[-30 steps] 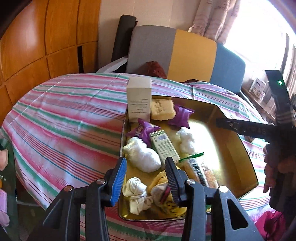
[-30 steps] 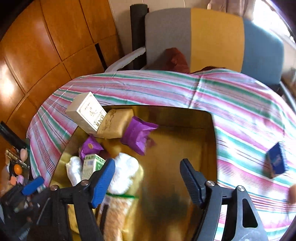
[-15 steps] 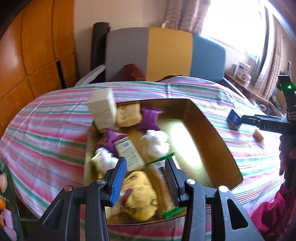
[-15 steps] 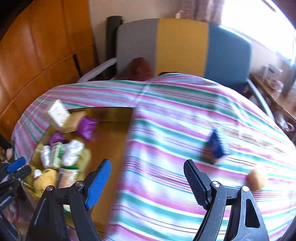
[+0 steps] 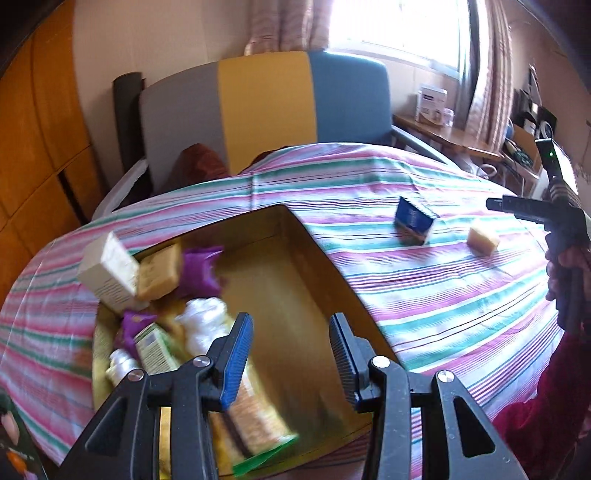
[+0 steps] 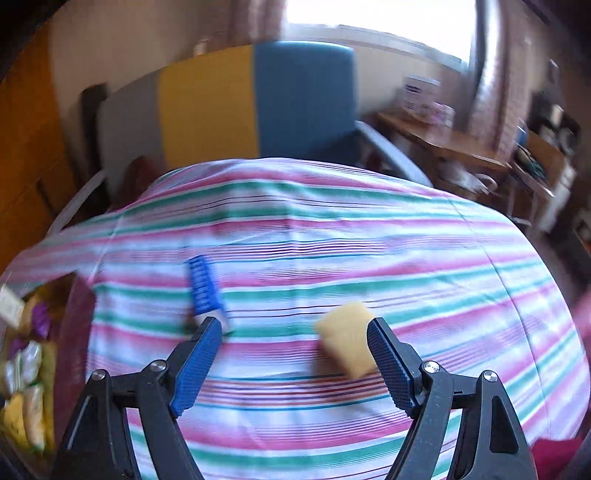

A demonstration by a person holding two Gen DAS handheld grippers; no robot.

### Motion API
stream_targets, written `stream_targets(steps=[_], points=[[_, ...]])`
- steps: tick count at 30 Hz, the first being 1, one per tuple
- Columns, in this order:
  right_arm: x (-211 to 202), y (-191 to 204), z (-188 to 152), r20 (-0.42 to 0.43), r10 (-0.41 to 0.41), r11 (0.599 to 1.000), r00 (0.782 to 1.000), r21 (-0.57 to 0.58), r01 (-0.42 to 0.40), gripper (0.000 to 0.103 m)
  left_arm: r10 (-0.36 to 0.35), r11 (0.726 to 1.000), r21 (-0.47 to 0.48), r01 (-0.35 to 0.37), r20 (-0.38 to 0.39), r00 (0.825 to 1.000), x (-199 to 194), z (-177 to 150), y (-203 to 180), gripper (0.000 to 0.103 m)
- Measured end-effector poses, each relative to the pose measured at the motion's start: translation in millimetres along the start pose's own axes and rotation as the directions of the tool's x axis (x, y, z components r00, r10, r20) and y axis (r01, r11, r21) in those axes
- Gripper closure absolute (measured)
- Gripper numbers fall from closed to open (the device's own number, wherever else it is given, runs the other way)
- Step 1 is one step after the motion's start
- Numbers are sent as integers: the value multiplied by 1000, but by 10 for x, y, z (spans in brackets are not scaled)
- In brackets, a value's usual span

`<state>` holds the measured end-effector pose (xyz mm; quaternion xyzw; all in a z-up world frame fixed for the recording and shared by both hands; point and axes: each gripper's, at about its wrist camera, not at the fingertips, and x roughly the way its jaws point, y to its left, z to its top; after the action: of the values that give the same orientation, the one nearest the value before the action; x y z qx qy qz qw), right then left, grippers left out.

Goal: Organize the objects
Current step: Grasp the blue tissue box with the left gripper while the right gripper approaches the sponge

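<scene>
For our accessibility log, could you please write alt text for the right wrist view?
The open right tongs hover over a striped tablecloth, with a yellow sponge block near the right finger and a blue box by the left. A gold tray of items sits at far left.

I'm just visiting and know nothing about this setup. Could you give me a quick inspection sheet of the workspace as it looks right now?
Surface: round table under a striped tablecloth.
Job's things: gold tray, its left part packed with a white box, tan soap bar, purple packets, white wrapped bundles, green-labelled box. Loose on the cloth: blue box, yellow sponge block.
Clutter: nothing seen beyond these.
Grippers: left gripper open, over the tray, holding nothing; right gripper open, low over the cloth, the sponge block near its right finger.
Cables: nothing seen.
Surroundings: grey, yellow and blue chair, wooden panelling, bright curtained window, cluttered side table.
</scene>
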<state>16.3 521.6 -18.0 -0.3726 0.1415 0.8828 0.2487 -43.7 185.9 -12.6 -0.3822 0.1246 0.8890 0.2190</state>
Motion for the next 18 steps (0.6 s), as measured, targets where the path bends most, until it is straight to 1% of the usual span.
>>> stream_targets(steps=[2, 4, 5, 8, 12, 18], points=[[42, -211, 8, -11, -27, 996, 1000, 87, 28, 21, -9, 1000, 19, 9, -2, 1000, 39, 51, -95, 60], [63, -364, 15, -24, -23, 987, 999, 158, 27, 21, -16, 999, 38, 16, -4, 1000, 100, 115, -207, 60], [70, -404, 11, -29, -29, 984, 999, 174, 34, 21, -19, 999, 45, 19, -6, 1000, 132, 147, -257, 60], [104, -456, -12, -53, -39, 978, 998, 203, 49, 19, -34, 997, 67, 35, -21, 999, 230, 231, -403, 60], [112, -514, -38, -64, -29, 971, 997, 233, 44, 19, -45, 994, 98, 48, -33, 998, 345, 316, -572, 60], [119, -583, -56, -75, -5, 960, 997, 279, 26, 18, -65, 991, 112, 73, -71, 995, 549, 413, -751, 60]])
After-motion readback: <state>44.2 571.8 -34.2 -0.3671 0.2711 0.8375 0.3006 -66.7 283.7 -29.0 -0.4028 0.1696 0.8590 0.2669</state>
